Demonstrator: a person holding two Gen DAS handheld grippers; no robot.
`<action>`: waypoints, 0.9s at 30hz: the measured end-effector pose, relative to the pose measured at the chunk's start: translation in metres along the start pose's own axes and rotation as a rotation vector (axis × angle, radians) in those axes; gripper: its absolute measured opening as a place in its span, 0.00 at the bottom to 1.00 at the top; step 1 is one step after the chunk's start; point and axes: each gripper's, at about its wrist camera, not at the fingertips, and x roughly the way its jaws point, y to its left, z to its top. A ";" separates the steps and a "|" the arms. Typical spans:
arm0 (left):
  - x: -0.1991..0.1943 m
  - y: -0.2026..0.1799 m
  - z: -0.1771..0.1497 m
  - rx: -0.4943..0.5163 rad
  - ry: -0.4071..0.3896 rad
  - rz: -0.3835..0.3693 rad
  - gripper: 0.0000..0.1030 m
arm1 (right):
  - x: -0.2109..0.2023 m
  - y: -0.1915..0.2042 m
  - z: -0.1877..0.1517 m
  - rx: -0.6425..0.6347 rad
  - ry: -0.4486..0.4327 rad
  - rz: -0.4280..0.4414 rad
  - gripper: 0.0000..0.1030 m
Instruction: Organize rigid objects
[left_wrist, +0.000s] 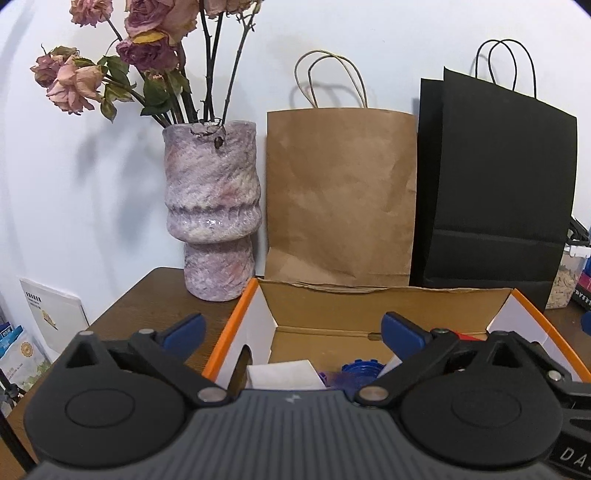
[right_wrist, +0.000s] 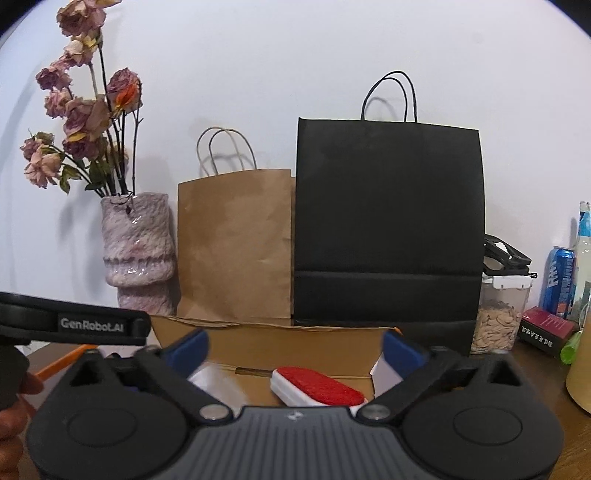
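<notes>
As seen, red-topped block (right_wrist: 319, 386) seemingly diagonal.

Each camera sits on a gripper and looks forward, tipped a little down, close over the open cardboard box (left_wrist: 388, 299). The left view sits more to the left, right by the vase (left_wrist: 212, 206). Both views see the vase, the brown bag (right_wrist: 236, 243), the black bag (right_wrist: 388, 221) and the wall.
</notes>
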 end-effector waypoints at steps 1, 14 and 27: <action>0.000 0.000 0.000 0.000 0.000 0.003 1.00 | 0.000 0.000 0.000 -0.002 -0.001 -0.001 1.00; -0.011 0.003 0.001 0.001 -0.004 0.020 1.00 | -0.006 -0.001 0.004 0.005 0.000 -0.002 1.00; -0.066 0.008 -0.002 0.024 -0.030 0.025 1.00 | -0.055 -0.006 0.019 0.004 -0.003 0.024 1.00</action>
